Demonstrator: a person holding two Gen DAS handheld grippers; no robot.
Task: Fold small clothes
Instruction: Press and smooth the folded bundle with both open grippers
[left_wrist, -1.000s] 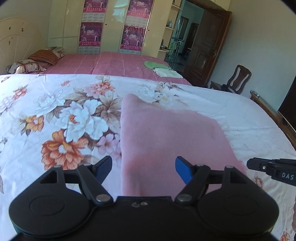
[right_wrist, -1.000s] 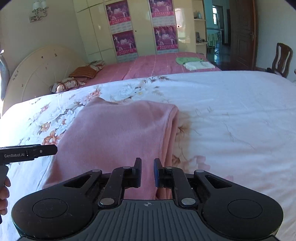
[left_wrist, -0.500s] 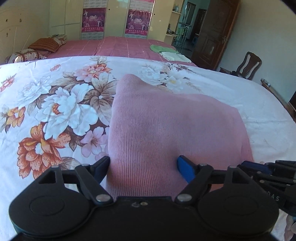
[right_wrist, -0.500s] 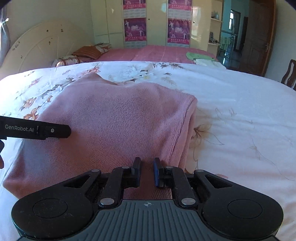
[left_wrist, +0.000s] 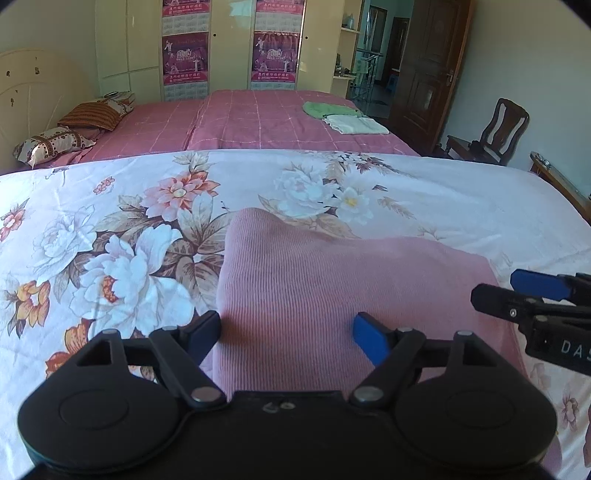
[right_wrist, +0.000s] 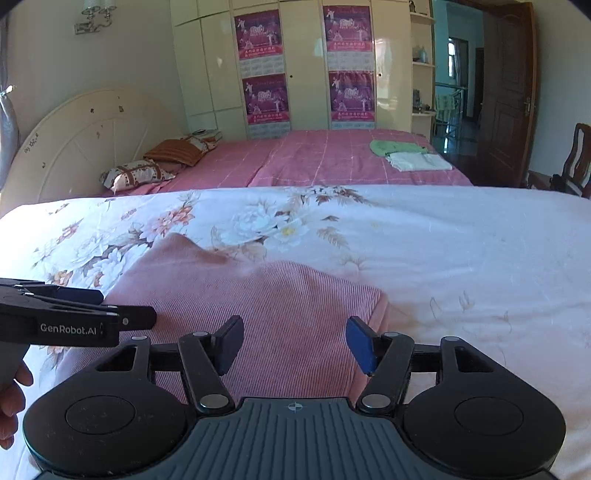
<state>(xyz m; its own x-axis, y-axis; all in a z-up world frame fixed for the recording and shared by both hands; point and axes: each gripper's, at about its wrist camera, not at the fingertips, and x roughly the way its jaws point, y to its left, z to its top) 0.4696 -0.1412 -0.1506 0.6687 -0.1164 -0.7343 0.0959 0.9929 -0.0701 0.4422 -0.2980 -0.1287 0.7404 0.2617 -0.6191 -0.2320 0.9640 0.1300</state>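
The pink knitted garment (left_wrist: 332, 291) lies flat on the flowered bedsheet (left_wrist: 110, 236), directly ahead of both tools and just beyond their fingertips, already doubled over into a rough rectangle. Its long axis seems to run across the views, from left to right, with the thick folded edge on the right side, as the right wrist view shows (right_wrist: 380, 310).

The left tool (left_wrist: 286, 330) hangs over the near left part of the cloth with its jaws spread wide and nothing between them; its left fingertip sits just at the garment's left edge, its right one over the cloth. The right tool (right_wrist: 295, 341) is likewise released, jaws wide apart, above the near right part, its right fingertip close to the folded right edge. Each tool shows at the side of the other's view, so the two stand side by side, near each other and about equally near the cloth.

So the left tool is nearer the left edge and the right tool nearer the right edge. Judging by this, a next fold would likely bring one short end over the other, or the near edge away toward the far edge; which is meant cannot be told.

Farther off, the far left corner of the garment rises in a small peak (left_wrist: 255, 218). Beyond the flowered sheet lies a pink bedspread (left_wrist: 258, 122) with folded green and white clothes (left_wrist: 343, 118) on it, well apart.
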